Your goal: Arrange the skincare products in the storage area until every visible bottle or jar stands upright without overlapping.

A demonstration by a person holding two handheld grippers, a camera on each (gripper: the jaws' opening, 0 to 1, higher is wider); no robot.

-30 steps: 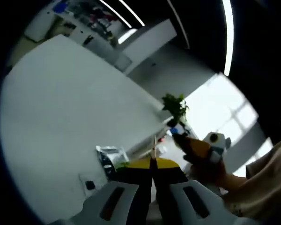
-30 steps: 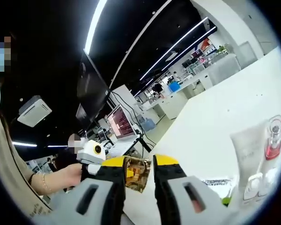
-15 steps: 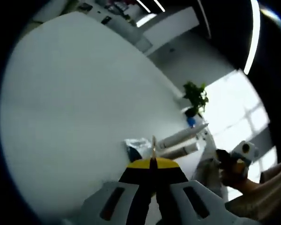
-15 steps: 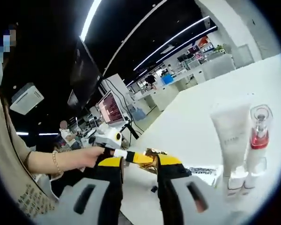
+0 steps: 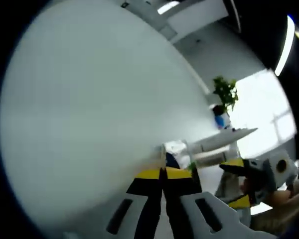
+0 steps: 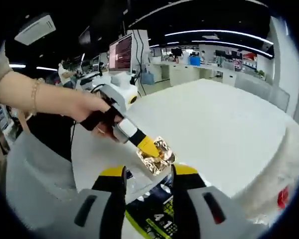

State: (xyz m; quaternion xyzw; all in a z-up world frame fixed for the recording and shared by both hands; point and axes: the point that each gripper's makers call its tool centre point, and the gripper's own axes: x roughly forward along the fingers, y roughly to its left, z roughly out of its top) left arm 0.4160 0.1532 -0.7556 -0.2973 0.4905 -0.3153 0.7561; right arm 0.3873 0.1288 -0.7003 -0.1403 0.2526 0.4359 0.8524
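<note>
White table (image 6: pixel 229 119) | left tool (image 6: pixel 157 155) grips gold sachet (image 6: pixel 158 158)

Your left gripper (image 6: pixel 152 152) pinches the crinkled gold foil sachet (image 6: pixel 158 157) over the white table (image 6: pixel 224 119), dark printed packet (image 6: pixel 157 211) at 6 o'clock.

Light source: long ceiling strips (image 6: pixel 224 34) in the right gripper view; a bright window (image 5: pixel 261 117) at 3 o'clock in the left gripper view.
Glare: the window washes out to white.
Brightness: white table (image 5: pixel 89 99) evenly lit, ceilings dark.
Blur: heavy motion smear across the left gripper view; right gripper view softens at 4 o'clock.
Distortion: strong fisheye bending at every edge.
</note>
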